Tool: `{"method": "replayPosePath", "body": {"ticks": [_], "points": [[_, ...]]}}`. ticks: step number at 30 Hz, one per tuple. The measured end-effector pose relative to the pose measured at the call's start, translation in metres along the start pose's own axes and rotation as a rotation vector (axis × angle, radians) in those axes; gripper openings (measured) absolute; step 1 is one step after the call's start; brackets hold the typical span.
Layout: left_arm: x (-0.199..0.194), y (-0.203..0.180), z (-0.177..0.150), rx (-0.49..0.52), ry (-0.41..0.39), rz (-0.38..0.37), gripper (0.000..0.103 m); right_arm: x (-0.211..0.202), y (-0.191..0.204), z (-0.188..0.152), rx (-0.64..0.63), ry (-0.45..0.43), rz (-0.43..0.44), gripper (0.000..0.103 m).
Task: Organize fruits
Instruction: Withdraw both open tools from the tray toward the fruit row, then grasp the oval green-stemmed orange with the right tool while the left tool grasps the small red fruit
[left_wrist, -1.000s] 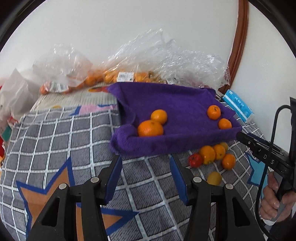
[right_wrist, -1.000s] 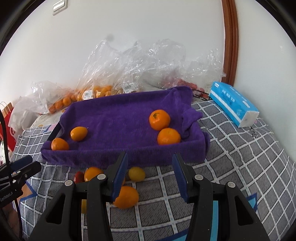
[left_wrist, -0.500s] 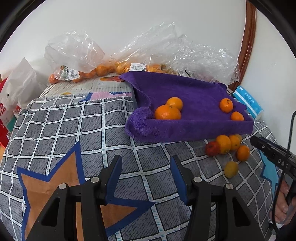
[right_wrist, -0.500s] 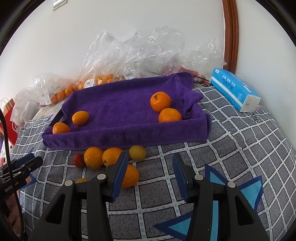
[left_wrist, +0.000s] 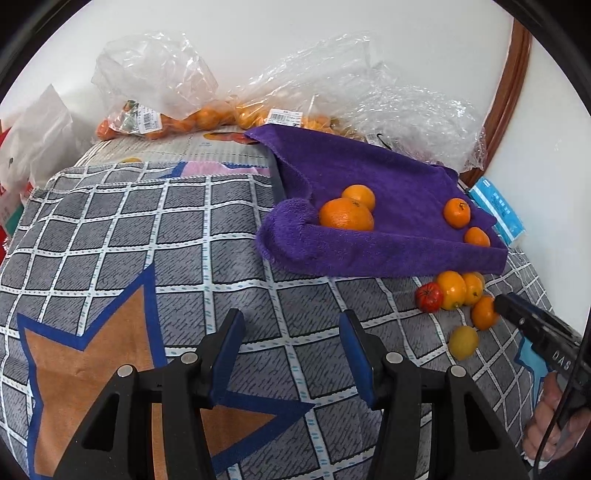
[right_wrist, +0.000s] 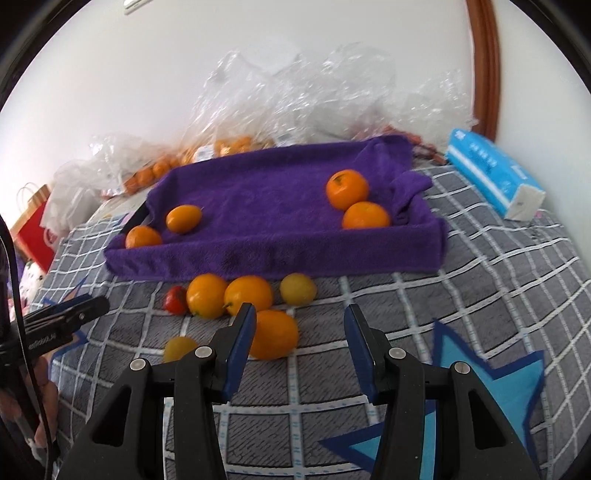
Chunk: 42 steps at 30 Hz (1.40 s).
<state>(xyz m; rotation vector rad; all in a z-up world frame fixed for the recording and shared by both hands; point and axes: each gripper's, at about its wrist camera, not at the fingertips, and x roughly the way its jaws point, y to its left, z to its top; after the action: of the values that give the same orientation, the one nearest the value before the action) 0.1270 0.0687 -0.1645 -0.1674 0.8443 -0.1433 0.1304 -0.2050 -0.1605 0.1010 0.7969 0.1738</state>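
Note:
A tray draped in a purple towel (right_wrist: 258, 254) (left_wrist: 388, 258) holds several oranges: two at one end (right_wrist: 347, 188) and two smaller ones at the other (right_wrist: 183, 218). In front of it loose fruit lies on the grey checked cloth: an orange (right_wrist: 275, 334), two more oranges (right_wrist: 247, 293), a yellow fruit (right_wrist: 297, 288), another yellow one (right_wrist: 179, 347) and a small red tomato (right_wrist: 175, 299) (left_wrist: 428, 297). My right gripper (right_wrist: 299, 343) is open, its left finger beside the nearest orange. My left gripper (left_wrist: 291, 350) is open and empty over bare cloth.
Clear plastic bags with oranges (left_wrist: 207, 118) lie along the white wall behind the tray. A blue tissue pack (right_wrist: 495, 173) lies right of the tray. A red paper bag (right_wrist: 37, 229) stands at the far left. A wooden frame (right_wrist: 484, 66) runs up the wall.
Both grippers have pulled back from the tray. The right gripper has dropped lower, so the loose fruit now lies just ahead of its fingers. Both stay open.

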Motion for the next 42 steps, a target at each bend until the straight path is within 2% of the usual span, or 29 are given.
{"method": "replayPosePath", "body": {"ticks": [13,15,16,20,25,28,33,37,39,42], "points": [[-0.003,-0.002,-0.001,0.013,-0.014,-0.045,0.051,0.016,0.023,-0.005,-0.095,0.066,0.083,0.049],[-0.004,-0.001,-0.001,0.006,-0.019,-0.053,0.051,0.02,0.023,-0.005,-0.094,0.08,0.086,0.043],[-0.005,0.0,-0.001,0.004,-0.021,-0.056,0.051,0.024,0.024,-0.005,-0.098,0.106,0.095,0.035],[-0.007,-0.002,-0.002,0.008,-0.029,-0.065,0.051,0.019,0.024,-0.007,-0.107,0.091,0.096,0.035],[-0.012,-0.024,-0.008,0.056,-0.005,-0.106,0.05,-0.003,0.002,-0.009,-0.062,0.039,0.05,0.035],[-0.013,-0.048,-0.009,0.079,0.0,-0.163,0.05,-0.013,-0.019,-0.01,-0.034,0.013,-0.001,0.035],[-0.003,-0.076,-0.006,0.119,0.01,-0.153,0.05,-0.022,-0.047,-0.011,0.021,-0.01,-0.063,0.035],[0.007,-0.084,-0.003,0.137,0.013,-0.128,0.044,-0.028,-0.059,-0.016,0.038,-0.03,-0.065,0.035],[0.015,-0.085,0.001,0.141,0.039,-0.122,0.04,-0.027,-0.06,-0.019,0.035,-0.034,-0.07,0.035],[0.025,-0.086,0.005,0.142,0.068,-0.106,0.036,-0.023,-0.064,-0.02,0.057,-0.015,-0.037,0.035]]}}
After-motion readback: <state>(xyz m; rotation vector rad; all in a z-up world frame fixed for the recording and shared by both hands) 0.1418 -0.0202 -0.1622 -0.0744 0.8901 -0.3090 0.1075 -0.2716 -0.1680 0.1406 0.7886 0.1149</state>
